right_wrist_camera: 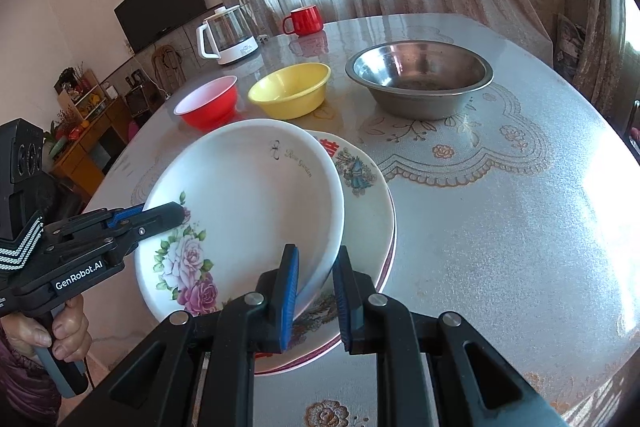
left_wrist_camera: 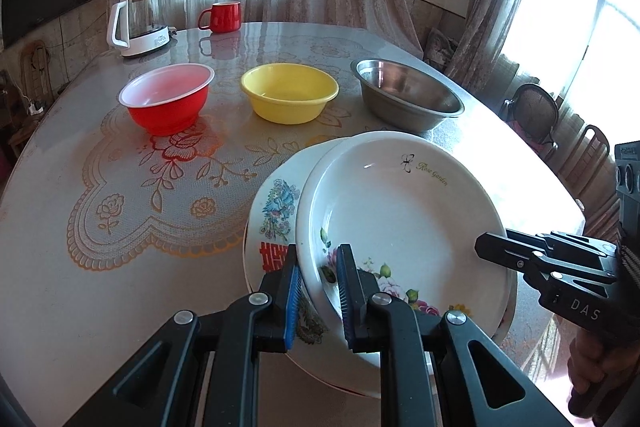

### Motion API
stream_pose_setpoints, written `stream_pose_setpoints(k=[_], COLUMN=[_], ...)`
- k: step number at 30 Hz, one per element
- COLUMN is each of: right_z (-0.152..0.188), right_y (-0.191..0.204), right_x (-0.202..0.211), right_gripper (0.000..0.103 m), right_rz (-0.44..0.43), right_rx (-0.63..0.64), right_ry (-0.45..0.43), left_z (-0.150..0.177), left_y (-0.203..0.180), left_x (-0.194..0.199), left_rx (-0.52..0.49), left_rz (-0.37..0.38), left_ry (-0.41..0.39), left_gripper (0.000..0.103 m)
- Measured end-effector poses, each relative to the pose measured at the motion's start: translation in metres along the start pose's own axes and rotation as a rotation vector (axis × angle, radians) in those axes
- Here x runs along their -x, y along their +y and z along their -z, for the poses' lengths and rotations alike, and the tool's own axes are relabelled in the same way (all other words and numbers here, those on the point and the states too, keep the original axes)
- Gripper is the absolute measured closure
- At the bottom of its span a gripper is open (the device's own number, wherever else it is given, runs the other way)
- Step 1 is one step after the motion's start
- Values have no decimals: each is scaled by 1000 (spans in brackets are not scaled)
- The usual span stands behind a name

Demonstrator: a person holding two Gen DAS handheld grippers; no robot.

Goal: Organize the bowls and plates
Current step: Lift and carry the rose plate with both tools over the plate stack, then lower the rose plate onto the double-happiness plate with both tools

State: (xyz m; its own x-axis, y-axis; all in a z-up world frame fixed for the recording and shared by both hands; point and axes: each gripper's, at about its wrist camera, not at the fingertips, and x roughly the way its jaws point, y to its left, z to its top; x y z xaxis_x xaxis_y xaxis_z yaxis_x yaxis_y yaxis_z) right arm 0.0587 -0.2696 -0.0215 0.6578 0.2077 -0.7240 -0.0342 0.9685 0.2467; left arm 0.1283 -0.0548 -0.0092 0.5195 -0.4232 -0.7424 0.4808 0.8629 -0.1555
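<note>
The left hand-held gripper [left_wrist_camera: 318,291] is clamped on the near-left rim of the rose plate [left_wrist_camera: 400,219], and the right hand-held gripper [right_wrist_camera: 316,291] is clamped on its opposite rim. The plate is tilted, its hollow face up, over the bird-patterned plate [right_wrist_camera: 360,211] on the surface [right_wrist_camera: 500,227]. Beyond stand the red bowl [left_wrist_camera: 166,99], yellow bowl [left_wrist_camera: 290,93] and steel bowl [left_wrist_camera: 408,95] in a row.

Bright daylight through a window [left_wrist_camera: 560,39] far right of the left claw [left_wrist_camera: 316,291], blown-out white there, glare across the glossy surface [right_wrist_camera: 520,227] right of the right claw [right_wrist_camera: 314,295], strong fisheye bending, dark vignetted corners, sharp focus throughout
</note>
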Motion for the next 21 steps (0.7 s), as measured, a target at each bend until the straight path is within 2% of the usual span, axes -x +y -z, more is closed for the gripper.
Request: stream_pose_setpoints(k=[10,16,21], right_z=[-4,-3,-5], right_y=[7,21,15], right_x=[-5,-8,-5], right_gripper=[86,83,83], right_rz=[58,164,157], right_rx=[48,154,130], right_ry=[6,-10,-21], left_z=[2,3,4], left_y=[4,0,-1], left_x=[2,3,7], left_rx=[7,-9,3], left_rz=[-33,-53,-45], left_ry=[-4,-5,-8], left_gripper=[86,86,86])
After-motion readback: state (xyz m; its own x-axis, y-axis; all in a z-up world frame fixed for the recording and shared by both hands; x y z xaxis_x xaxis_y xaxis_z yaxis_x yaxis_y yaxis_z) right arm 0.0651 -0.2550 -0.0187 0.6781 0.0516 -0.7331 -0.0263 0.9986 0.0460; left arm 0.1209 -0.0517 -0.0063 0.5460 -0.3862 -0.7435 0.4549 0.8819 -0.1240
